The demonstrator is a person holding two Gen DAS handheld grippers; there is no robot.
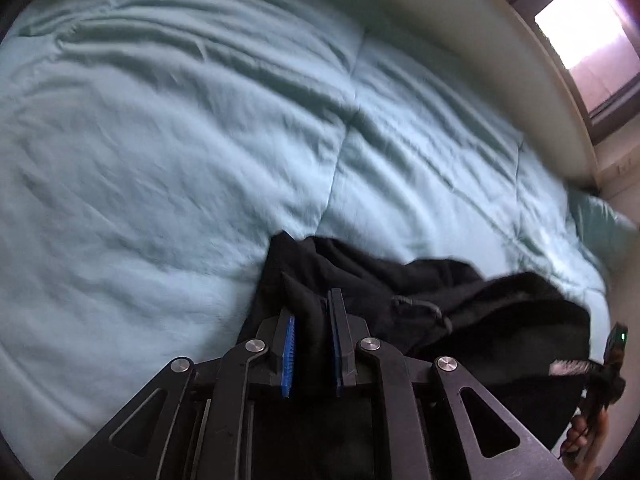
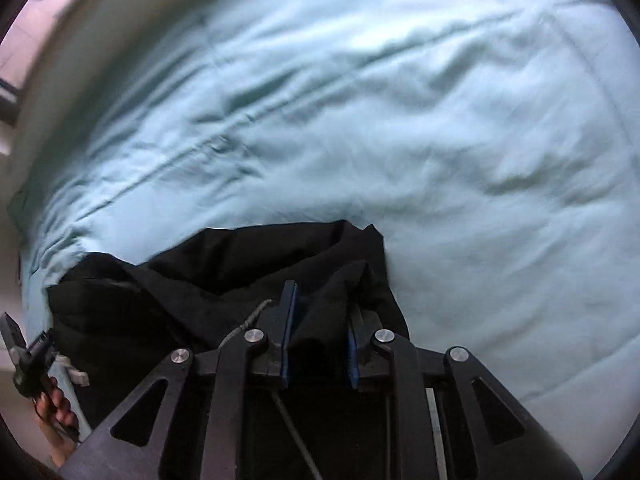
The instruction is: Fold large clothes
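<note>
Black garment [image 1: 420, 300], bunched and hanging above the near edge of a bed [image 1: 160, 160], is pinched by both grippers, left gripper [image 1: 312, 332] and right gripper [image 2: 318, 332], fingers closed partway on fabric folds, likely to lift and spread it. The pale blue bed ahead lies bare, leaving broad room to lay it flat

We find the garment [image 1: 460, 312] bunched between the two claws, above the near part of the bed [image 1: 160, 160]. The left claw [image 1: 314, 324] sits at its left end with cloth between the fingers; the right claw [image 2: 320, 312] sits at its right end, likewise with cloth between the fingers. A drawcord [image 1: 424, 306] lies on the garment just right of the left claw. Beyond the bed's far edge stands a window [image 1: 584, 28].
</note>
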